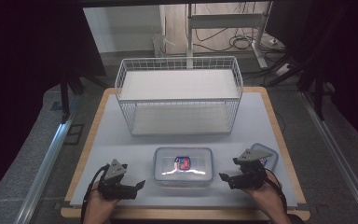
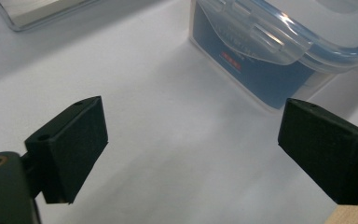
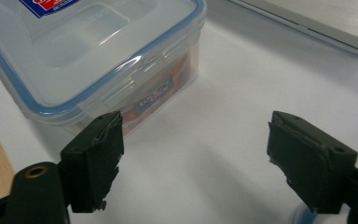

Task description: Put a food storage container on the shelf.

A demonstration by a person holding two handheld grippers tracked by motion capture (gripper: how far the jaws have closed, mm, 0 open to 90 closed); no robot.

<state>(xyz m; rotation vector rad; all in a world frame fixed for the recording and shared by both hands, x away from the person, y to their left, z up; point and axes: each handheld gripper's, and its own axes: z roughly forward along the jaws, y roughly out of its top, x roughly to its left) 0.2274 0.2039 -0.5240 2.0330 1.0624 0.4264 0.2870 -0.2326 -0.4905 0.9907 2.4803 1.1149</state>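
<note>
A clear plastic food box [image 1: 183,166] with a blue-sealed clip lid and a red-and-blue label sits at the front middle of the white mat [image 1: 116,140]. My left gripper [image 1: 137,185] is just left of it with its jaws pointing toward the box. In the left gripper view it [image 2: 193,121] stands open over bare mat, with the box [image 2: 261,60] ahead to the right. My right gripper [image 1: 228,170] is just right of the box. It [image 3: 196,130] is open too, nothing between its jaws, the box [image 3: 93,51] ahead to the left.
A white two-tier wire rack [image 1: 179,95] stands at the back of the mat. A second, smaller lidded box [image 1: 266,154] lies behind my right gripper. The wooden table edge [image 1: 182,213] runs along the front; dark curtains and floor surround the table.
</note>
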